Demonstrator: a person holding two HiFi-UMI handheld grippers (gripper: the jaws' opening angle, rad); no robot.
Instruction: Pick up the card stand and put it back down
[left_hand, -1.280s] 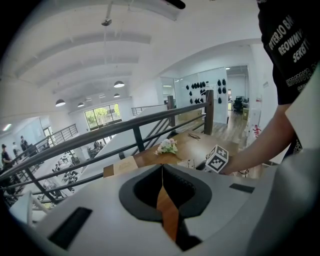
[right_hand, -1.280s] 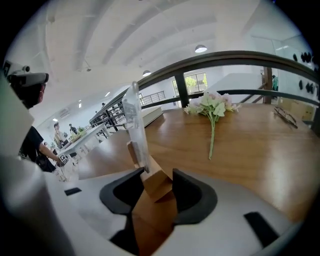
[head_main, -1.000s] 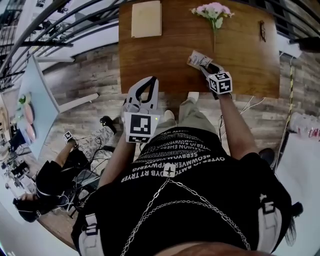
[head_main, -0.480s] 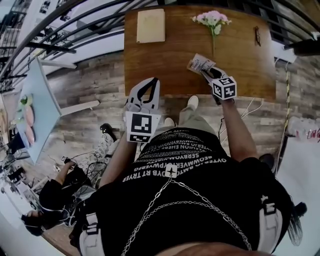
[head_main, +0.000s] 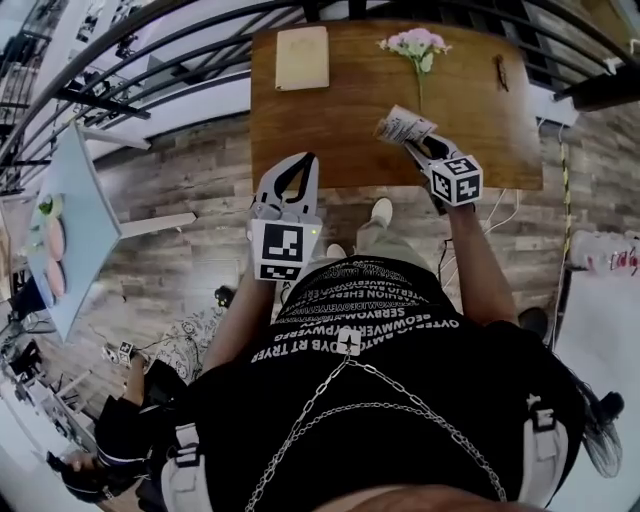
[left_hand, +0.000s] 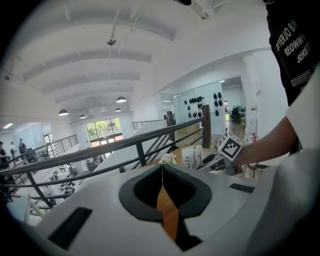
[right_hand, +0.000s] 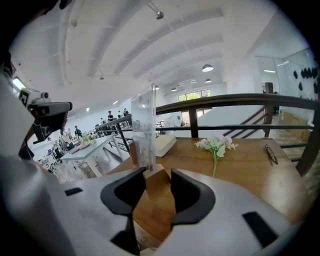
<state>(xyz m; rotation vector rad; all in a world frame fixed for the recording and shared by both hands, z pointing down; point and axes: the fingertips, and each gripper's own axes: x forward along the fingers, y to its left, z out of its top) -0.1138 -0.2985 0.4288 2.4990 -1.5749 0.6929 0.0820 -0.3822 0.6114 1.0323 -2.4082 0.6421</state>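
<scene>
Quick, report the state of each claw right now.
Left claw: closed, nothing in it.
Right claw: closed on the card stand, gripping its wooden base.

You stand on a wood floor (head_main: 190, 170). At 12 o'clock is the brown counter (head_main: 340, 110), black railing (right_hand: 240, 99) behind it.

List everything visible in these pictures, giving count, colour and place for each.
table: one, brown wood, top of head view
card stand: one, clear panel on wooden base, held over table's near edge
flower sprig: one, pink, table's far side
pad: one, cream, table's far left
small object: one, dark, table's far right; unidentifiable
left gripper: one, grey, shut, empty, before the table
right gripper: one, grey, shut on card stand's base
</scene>
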